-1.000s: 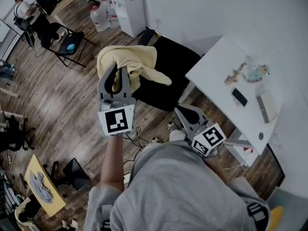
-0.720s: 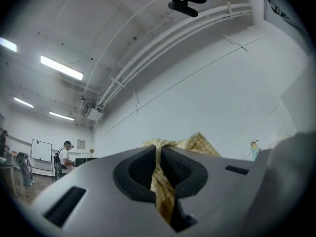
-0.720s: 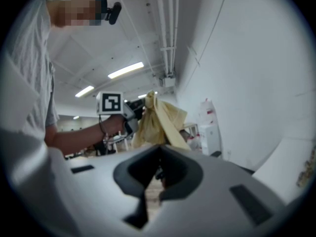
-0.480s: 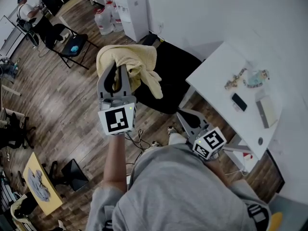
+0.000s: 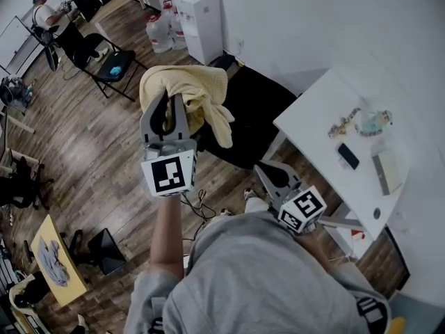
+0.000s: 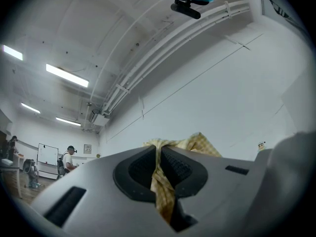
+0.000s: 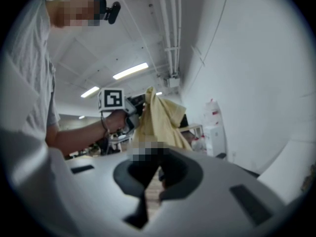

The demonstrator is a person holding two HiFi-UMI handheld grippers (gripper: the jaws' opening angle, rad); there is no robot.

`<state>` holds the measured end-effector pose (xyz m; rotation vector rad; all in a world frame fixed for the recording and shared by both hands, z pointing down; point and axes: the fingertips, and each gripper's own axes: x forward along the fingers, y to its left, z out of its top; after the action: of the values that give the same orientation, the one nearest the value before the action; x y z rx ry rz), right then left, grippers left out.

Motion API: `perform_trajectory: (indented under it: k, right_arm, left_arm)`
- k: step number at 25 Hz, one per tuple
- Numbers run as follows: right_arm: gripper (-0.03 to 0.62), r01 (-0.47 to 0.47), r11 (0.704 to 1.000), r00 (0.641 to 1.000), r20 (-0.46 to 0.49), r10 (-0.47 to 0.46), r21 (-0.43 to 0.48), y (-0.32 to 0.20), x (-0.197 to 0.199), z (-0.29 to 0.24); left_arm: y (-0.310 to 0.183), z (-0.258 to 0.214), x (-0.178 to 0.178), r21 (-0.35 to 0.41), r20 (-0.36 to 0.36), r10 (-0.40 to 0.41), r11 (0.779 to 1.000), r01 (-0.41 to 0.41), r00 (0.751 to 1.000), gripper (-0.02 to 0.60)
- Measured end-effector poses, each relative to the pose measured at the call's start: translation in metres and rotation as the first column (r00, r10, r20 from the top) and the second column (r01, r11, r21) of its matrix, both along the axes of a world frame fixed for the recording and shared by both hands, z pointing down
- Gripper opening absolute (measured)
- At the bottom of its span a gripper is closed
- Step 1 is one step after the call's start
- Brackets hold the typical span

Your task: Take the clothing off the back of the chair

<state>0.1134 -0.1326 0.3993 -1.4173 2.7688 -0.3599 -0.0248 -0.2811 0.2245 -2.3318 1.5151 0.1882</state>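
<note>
My left gripper (image 5: pixel 167 110) is shut on a pale yellow checked garment (image 5: pixel 199 90) and holds it up above the black chair (image 5: pixel 259 111). The cloth bunches over the jaws, and one end hangs down in front of the chair. In the left gripper view the fabric (image 6: pixel 196 144) runs pinched between the two pads of my left gripper (image 6: pixel 159 151). My right gripper (image 5: pixel 268 175) is lower, beside the chair's near edge, shut with nothing in it. The right gripper view looks past its jaws (image 7: pixel 157 166) at the hanging garment (image 7: pixel 162 116) and the left gripper (image 7: pixel 129 118).
A white table (image 5: pixel 321 120) at the right carries a phone (image 5: pixel 348 156) and small items. A white water dispenser (image 5: pixel 201 18) and bottles (image 5: pixel 159 33) stand by the wall. A folding chair (image 5: pixel 111 67) is at the far left, with cables (image 5: pixel 198 200) on the wooden floor.
The garment's loose end has slid off the chair, where it lay spread to the right, and now hangs down under my left gripper. The right gripper has stayed put.
</note>
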Motion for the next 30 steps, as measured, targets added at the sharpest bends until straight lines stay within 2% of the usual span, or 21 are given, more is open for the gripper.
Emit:
perform_trajectory:
  k: [19, 30]
  right_arm:
    - [0.034, 0.096, 0.995, 0.995, -0.010, -0.096, 0.020, -0.006, -0.026, -0.006]
    - [0.034, 0.180, 0.983, 0.984, -0.003, -0.180, 0.024, -0.011, -0.053, -0.008]
  left_arm:
    - [0.013, -0.034, -0.031, 0.071, -0.028, -0.063, 0.995, 0.065, 0.998, 0.055]
    - [0.022, -0.046, -0.071, 0.101, -0.037, -0.145, 0.984, 0.148, 0.989, 0.055]
